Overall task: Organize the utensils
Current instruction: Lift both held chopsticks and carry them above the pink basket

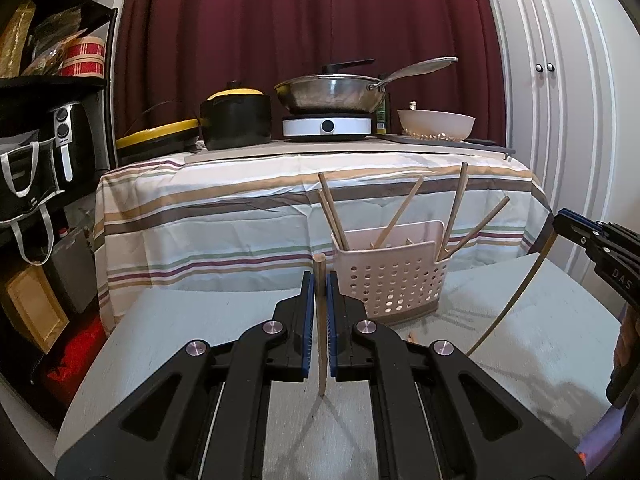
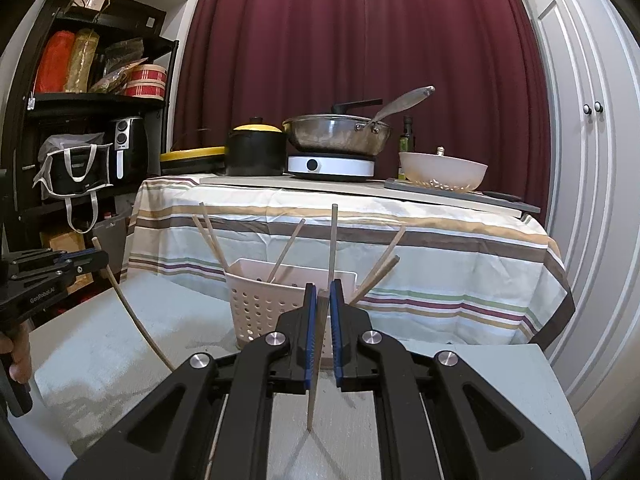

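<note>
Two chopsticks are pinched, one in the left hand-held gripper [image 1: 319, 280] w/ tip on the table [image 1: 180, 320], one in the right hand-held gripper [image 2: 322, 292] mid-frame before the basket [image 2: 264, 304]; thin sticks could pivot & miss it.

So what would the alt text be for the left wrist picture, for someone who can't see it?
The left gripper pinches one wooden chopstick upright over a pale table, beside a perforated beige holder already bristling with chopsticks. The right gripper enters from the right edge, and a striped-cloth table with pots stands behind.
</note>
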`<move>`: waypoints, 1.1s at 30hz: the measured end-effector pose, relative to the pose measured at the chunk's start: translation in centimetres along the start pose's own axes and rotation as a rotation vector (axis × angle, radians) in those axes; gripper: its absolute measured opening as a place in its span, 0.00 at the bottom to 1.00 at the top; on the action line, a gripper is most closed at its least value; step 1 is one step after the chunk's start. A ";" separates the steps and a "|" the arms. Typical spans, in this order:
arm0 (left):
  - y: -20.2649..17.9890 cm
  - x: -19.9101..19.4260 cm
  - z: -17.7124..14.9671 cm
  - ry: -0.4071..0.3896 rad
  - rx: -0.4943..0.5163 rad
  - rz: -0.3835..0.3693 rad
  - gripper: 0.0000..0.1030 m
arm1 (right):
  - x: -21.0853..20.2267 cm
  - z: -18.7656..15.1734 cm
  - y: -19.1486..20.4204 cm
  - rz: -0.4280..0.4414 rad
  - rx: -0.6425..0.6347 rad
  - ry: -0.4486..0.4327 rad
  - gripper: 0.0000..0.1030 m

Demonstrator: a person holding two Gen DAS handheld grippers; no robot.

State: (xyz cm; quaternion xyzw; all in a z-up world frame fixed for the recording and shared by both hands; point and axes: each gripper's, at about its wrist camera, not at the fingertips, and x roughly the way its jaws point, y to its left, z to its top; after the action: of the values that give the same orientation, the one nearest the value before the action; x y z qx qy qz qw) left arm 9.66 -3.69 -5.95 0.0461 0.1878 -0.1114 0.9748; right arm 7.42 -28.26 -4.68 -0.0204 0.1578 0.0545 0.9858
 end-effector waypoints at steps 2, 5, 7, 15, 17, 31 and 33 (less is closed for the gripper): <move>-0.1 0.2 0.1 -0.005 0.009 0.003 0.06 | 0.2 0.1 -0.1 0.003 0.004 0.000 0.07; -0.1 0.6 0.3 -0.003 0.008 0.000 0.06 | 0.5 0.3 -0.2 0.009 0.011 0.001 0.07; 0.1 0.8 0.4 -0.002 0.005 -0.002 0.06 | 0.6 0.4 -0.2 0.012 0.013 0.001 0.07; 0.1 1.0 1.1 -0.015 -0.004 -0.019 0.06 | 1.1 0.8 -0.5 0.027 0.028 0.002 0.07; 0.1 1.0 1.6 -0.020 -0.004 -0.028 0.06 | 1.2 1.2 -0.6 0.031 0.032 0.001 0.07; -1.1 -0.7 7.5 -0.159 0.033 -0.045 0.06 | 0.0 6.0 -0.6 0.038 -0.021 -0.117 0.07; -1.5 -1.0 8.5 -0.190 0.037 -0.048 0.06 | -0.1 7.1 -0.5 0.041 -0.033 -0.147 0.07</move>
State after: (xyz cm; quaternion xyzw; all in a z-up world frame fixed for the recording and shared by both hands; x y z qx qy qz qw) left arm 11.45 -6.07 2.19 0.0490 0.0936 -0.1421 0.9842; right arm 9.57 -28.40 2.07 -0.0293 0.0843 0.0785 0.9929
